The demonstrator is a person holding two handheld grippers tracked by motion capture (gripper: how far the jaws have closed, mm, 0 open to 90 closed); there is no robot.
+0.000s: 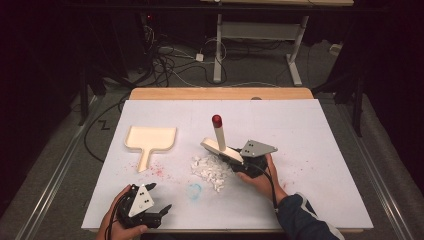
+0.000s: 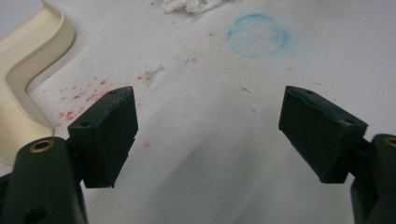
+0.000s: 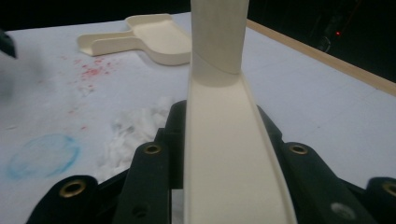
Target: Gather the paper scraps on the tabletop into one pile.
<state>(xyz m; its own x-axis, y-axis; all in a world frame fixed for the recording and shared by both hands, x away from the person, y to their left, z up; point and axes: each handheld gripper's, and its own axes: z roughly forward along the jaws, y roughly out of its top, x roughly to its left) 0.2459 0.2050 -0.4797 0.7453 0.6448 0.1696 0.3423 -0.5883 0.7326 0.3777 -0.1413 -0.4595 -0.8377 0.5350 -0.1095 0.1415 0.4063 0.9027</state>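
A cream hand brush (image 1: 222,147) with a red-tipped handle (image 1: 216,120) is tilted over a pile of white scraps (image 1: 212,170) in the middle of the table. My right gripper (image 1: 239,160) is shut on the brush's flat cream body (image 3: 224,154), which runs up between its jaws. A cream dustpan (image 1: 149,140) lies flat to the left, handle toward me. At the near left edge my left gripper (image 1: 160,196) rests low, its jaws wide open (image 2: 210,126) over bare paper with nothing between them.
White paper (image 1: 310,130) covers the table. A blue ring mark (image 1: 194,190) sits in front of the scraps, and red specks (image 1: 157,170) lie beside the dustpan handle. A wooden edge (image 1: 220,93) runs along the far side, with cables and a desk frame on the floor beyond.
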